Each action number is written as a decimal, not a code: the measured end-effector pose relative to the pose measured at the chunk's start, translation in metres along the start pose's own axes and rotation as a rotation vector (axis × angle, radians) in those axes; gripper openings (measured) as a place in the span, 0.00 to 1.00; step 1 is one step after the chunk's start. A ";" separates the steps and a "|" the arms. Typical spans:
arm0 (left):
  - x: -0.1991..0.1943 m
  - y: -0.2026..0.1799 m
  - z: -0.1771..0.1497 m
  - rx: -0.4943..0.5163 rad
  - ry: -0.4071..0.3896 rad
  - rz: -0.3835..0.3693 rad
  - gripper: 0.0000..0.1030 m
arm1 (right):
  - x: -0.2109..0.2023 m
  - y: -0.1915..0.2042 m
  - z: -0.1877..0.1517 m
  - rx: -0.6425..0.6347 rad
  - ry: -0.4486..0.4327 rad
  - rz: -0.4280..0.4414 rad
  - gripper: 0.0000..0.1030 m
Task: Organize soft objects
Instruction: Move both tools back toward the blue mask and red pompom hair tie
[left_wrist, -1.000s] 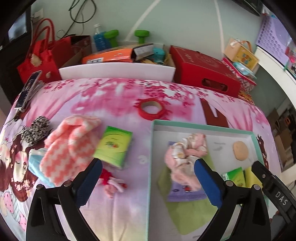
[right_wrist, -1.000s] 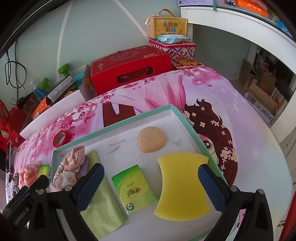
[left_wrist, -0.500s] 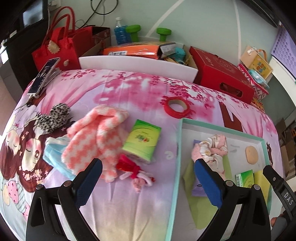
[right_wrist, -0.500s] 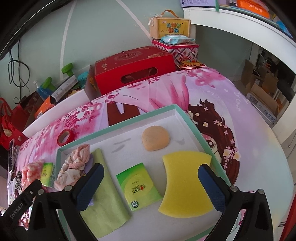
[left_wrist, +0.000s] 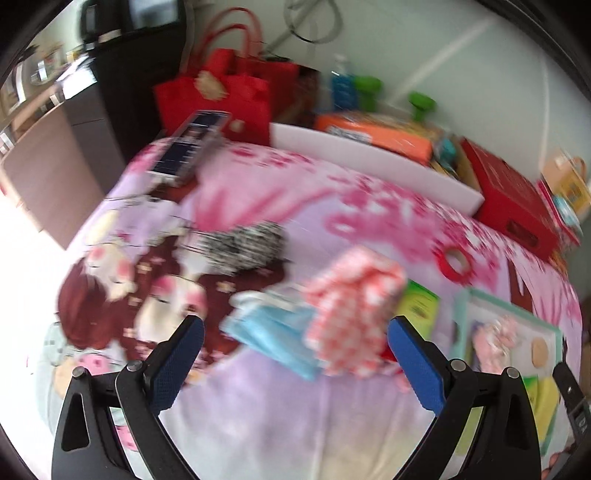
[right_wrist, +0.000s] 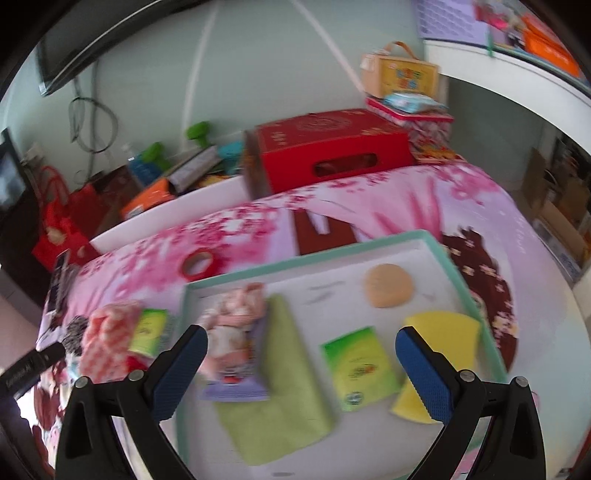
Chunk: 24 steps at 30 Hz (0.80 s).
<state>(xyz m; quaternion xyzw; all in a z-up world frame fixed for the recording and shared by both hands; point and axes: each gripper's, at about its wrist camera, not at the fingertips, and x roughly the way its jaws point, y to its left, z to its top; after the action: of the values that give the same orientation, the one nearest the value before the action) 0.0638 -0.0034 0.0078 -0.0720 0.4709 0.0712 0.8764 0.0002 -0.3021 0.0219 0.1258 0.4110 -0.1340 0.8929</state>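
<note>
Above the blue mask (left_wrist: 275, 334), left gripper (left_wrist: 295, 363) jaws wide, empty

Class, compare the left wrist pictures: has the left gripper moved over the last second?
Yes. The left gripper has swung left: the tray that lay ahead of it now sits at the far right, and the blue mask lies between its open fingers.

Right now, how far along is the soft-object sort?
Done: scrunchie, green cloth, tissue pack, yellow sponge and round puff lie in the teal tray. In hand: nothing; left tool and right tool are open. Left: checkered pink towel, blue mask, leopard scrunchie and another tissue pack on the bedspread.
</note>
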 end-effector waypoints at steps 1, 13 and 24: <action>-0.002 0.008 0.002 -0.014 -0.008 0.011 0.97 | 0.000 0.008 -0.001 -0.013 0.001 0.013 1.00; -0.002 0.063 0.006 -0.123 -0.026 0.062 0.97 | 0.012 0.104 -0.017 -0.178 0.017 0.181 1.00; 0.030 0.064 0.000 -0.176 0.049 0.006 0.97 | 0.044 0.145 -0.043 -0.327 0.119 0.216 1.00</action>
<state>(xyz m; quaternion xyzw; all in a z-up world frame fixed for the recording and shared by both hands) 0.0676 0.0608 -0.0213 -0.1491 0.4844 0.1131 0.8546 0.0475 -0.1582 -0.0220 0.0303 0.4635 0.0388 0.8847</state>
